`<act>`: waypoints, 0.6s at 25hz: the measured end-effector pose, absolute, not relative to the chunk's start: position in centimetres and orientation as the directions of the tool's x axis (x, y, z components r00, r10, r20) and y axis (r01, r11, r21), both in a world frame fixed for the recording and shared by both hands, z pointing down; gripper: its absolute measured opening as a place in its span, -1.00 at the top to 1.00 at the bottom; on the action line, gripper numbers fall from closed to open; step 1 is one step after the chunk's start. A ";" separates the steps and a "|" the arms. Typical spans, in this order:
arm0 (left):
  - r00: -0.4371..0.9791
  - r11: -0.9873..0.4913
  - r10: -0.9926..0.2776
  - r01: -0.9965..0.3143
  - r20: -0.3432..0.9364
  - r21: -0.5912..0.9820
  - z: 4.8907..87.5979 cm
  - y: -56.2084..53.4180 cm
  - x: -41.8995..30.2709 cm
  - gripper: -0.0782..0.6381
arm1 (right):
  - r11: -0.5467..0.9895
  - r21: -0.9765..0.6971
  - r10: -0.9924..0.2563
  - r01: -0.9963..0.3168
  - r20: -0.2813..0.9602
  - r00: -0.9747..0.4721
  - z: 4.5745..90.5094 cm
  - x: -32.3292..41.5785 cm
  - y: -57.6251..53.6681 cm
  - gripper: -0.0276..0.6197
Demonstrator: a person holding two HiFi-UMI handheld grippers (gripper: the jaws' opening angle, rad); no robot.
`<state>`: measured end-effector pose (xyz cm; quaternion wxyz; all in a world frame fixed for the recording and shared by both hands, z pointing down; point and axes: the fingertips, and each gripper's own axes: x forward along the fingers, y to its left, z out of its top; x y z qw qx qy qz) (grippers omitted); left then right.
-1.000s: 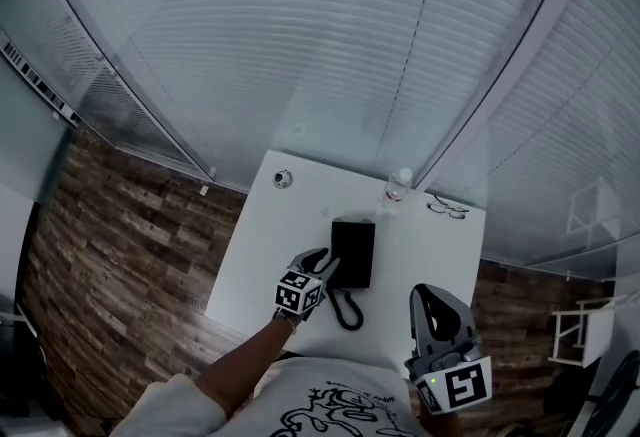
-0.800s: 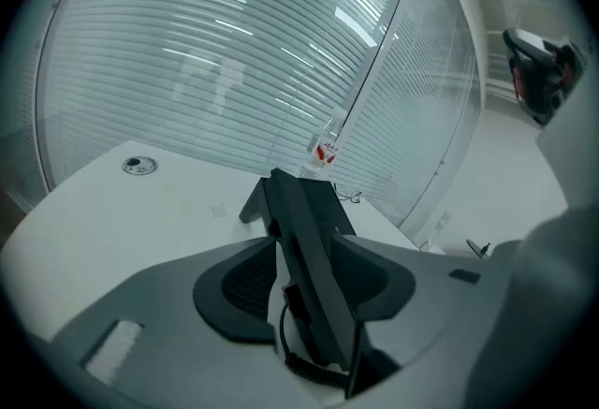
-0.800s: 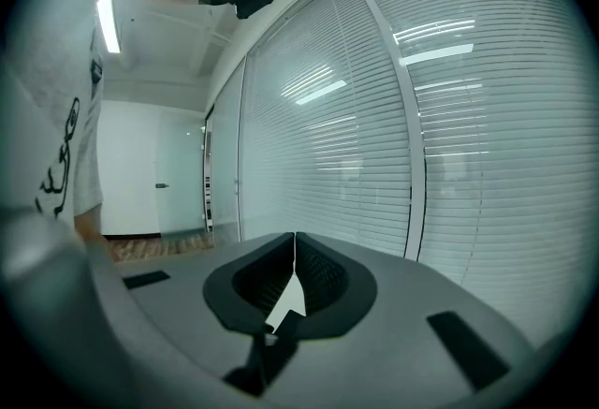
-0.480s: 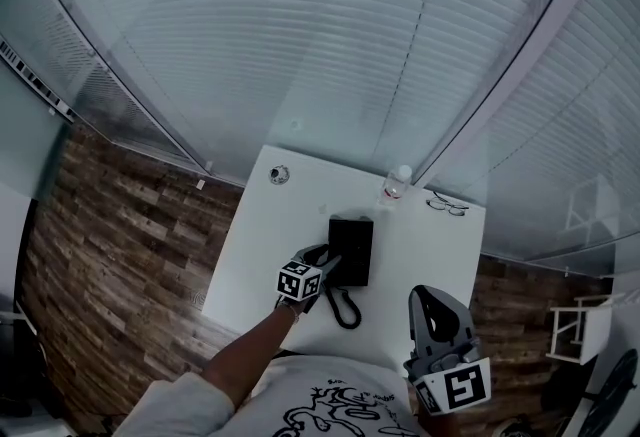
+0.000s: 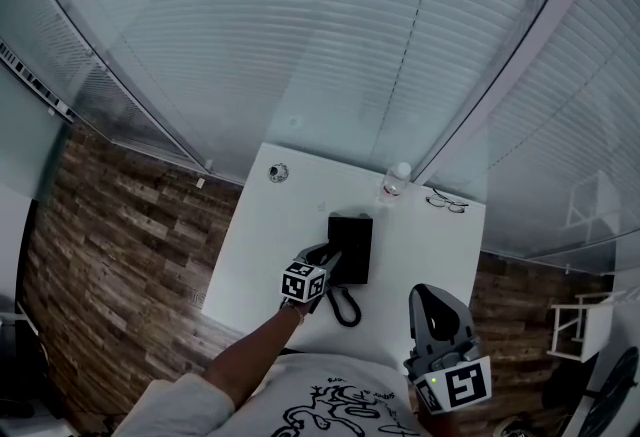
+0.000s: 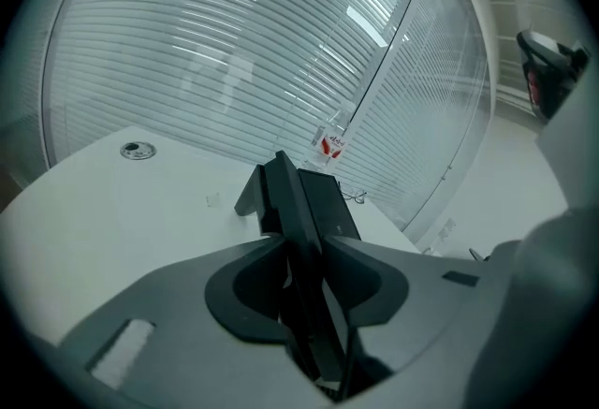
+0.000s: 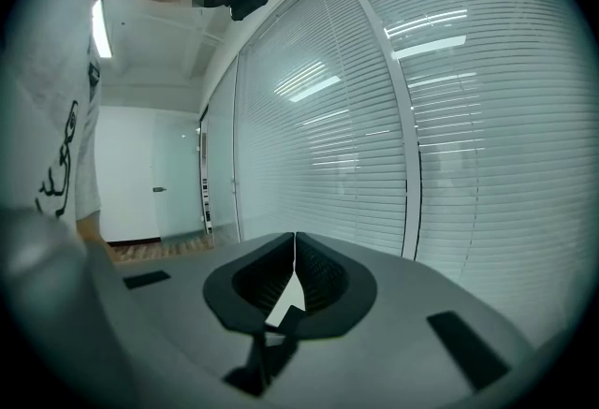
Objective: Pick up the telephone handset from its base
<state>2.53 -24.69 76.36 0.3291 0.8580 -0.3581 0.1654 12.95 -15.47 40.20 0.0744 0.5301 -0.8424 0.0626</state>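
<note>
A black telephone base [image 5: 352,243] sits mid-table, and its handset [image 5: 330,266] lies along the left side. In the left gripper view the handset [image 6: 292,211] runs straight between the jaws, with the base [image 6: 329,203] just right of it. My left gripper [image 5: 324,263] [image 6: 301,253] is closing, and both pads look pressed against the handset's sides. A coiled cord [image 5: 346,309] loops off the phone's near end. My right gripper [image 5: 428,295] [image 7: 295,239] is held off the table's near right corner, shut and holding nothing.
On the white table [image 5: 265,245], a water bottle [image 5: 397,181] [image 6: 328,143] stands at the far edge and glasses [image 5: 447,205] lie at the far right. A round grommet [image 5: 278,172] [image 6: 137,151] sits far left. Glass walls with blinds stand behind. Wood floor lies to the left.
My left gripper has edged forward and lower along the phone's left side, and its jaws now stand around the handset. The right gripper has not moved.
</note>
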 end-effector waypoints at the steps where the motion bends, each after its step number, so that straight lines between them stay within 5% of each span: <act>1: 0.687 -0.519 -0.510 -0.726 0.517 0.451 76.3 -24.6 2.5 0.46 | 0.429 -0.029 -0.884 -0.903 0.191 -0.427 40.2 13.0 -15.4 0.90; 15: 0.686 -0.470 -0.541 -0.726 0.486 0.502 74.9 -24.7 1.8 0.58 | 0.422 -0.042 -0.888 -0.905 0.178 -0.423 40.2 13.4 -15.0 0.90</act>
